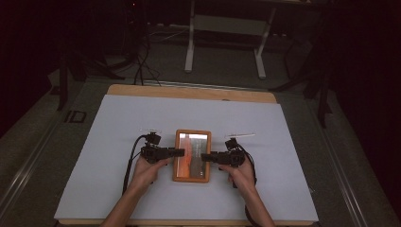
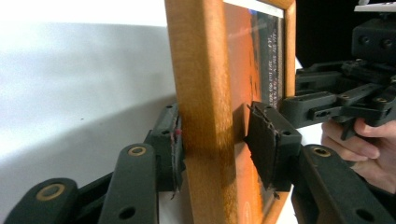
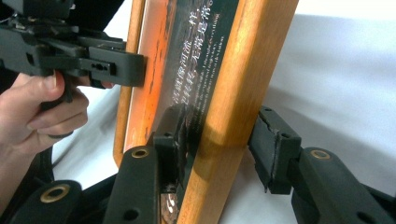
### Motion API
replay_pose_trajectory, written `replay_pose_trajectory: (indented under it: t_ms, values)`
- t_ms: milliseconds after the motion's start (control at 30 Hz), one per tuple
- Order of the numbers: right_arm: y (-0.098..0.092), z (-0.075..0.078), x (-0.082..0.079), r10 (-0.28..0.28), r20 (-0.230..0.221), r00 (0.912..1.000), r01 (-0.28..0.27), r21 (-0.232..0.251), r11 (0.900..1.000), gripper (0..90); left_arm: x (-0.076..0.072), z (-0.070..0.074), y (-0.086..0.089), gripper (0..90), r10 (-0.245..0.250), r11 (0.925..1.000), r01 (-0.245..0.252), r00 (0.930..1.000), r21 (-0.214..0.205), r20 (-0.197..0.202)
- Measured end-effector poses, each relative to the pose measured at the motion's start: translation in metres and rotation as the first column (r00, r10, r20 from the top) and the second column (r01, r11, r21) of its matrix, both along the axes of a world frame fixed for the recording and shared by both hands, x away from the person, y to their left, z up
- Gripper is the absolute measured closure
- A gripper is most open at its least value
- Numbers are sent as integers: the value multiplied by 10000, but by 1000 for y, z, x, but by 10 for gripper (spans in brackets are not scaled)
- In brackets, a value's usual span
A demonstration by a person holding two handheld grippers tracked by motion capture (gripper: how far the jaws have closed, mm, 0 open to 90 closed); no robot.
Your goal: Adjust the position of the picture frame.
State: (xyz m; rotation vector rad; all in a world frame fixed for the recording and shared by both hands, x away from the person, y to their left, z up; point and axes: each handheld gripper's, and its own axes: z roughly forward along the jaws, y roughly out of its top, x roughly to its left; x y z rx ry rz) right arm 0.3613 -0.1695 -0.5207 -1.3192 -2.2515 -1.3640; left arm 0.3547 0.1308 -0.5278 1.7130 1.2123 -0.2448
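Picture frame (image 1: 192, 155), wooden, orange print under glass, lies mid-table on a white sheet (image 1: 118, 127) covering a wood-edged table (image 1: 189, 91). Room is dark; grey carpet floor (image 1: 227, 71), white desk legs (image 1: 190, 42) beyond the table, black cables (image 1: 139, 56) on the floor at the back left.

Left gripper (image 1: 176, 152) comes in from the frame's left side, right gripper (image 1: 206, 157) from its right side, each held in a hand: left hand (image 1: 147, 169), right hand (image 1: 241, 172).

Left gripper view: jaws straddle the frame's wooden rail (image 2: 205, 116); one pad (image 2: 173, 144) touches the outer edge, the other pad (image 2: 268, 144) sits just off the glass side, a small gap showing. So apart, not clamped.

Right gripper view: jaws straddle the opposite rail (image 3: 233, 107); inner pad (image 3: 170, 135) is against the glass face, outer pad (image 3: 273, 149) stands clear of the wood. Also apart, not gripping tight. Chinese text (image 3: 196, 70) is visible on the print.
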Motion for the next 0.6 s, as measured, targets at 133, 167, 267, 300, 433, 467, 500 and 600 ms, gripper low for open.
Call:
replay_pose_trajectory:
  t_ms: [133,167,267,300,433,467,500,600]
  values:
    - [0,-5,4,-360,-394,9986,354,-149,9993,575,3,-6,-2,530,248,9986,-241,9996,473,-137]
    - [0,-7,4,-445,-490,9978,434,-226,9988,573,4,-7,-3,525,285,9980,-274,9994,565,-186]
    - [-1,-10,5,-595,-757,9954,578,-247,9980,577,6,-10,-2,518,256,9982,-247,9995,548,-157]
    - [-2,-10,5,-602,-800,9950,586,-232,9980,578,6,-10,-2,517,264,9980,-257,9996,577,-105]
    - [-1,-9,4,-562,-695,9960,537,-375,9979,567,4,-7,-2,499,259,9959,-274,9995,866,177]
    - [-1,-9,4,-535,-574,9969,508,-475,9976,562,4,-6,-1,470,276,9956,-295,9994,884,221]
    - [-1,-8,3,-544,-474,9974,520,-519,9973,553,4,-6,-1,459,276,9956,-295,9994,884,221]
    - [-5,-3,3,-638,-105,9979,632,-522,9966,534,1,0,7,439,490,9939,-542,9973,963,554]
